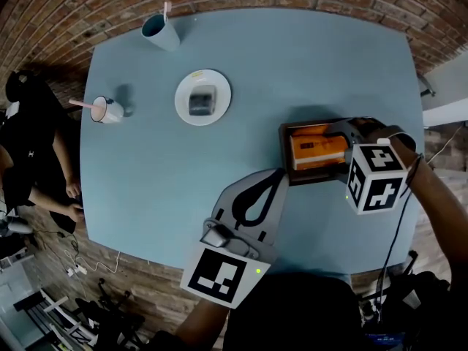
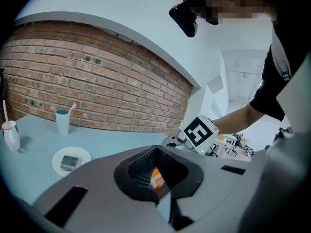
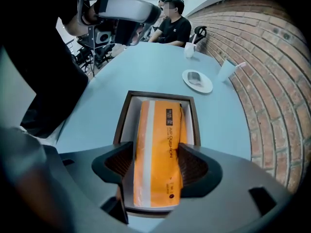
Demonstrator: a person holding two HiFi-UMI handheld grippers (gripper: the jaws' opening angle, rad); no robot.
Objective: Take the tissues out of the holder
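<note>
Tissues [image 3: 158, 123], orange pk, lying in brown holder [image 3: 158, 94] on blue surface [image 1: 292, 64], R gripper [image 3: 155, 152] jaws clamped on pk's sides, L gripper [image 2: 156, 176] jaws pressed together, empty, just beside holder.

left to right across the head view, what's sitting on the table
white cup with pink straw → teal cup → white plate → tissue holder with the orange tissue pack in it
</note>
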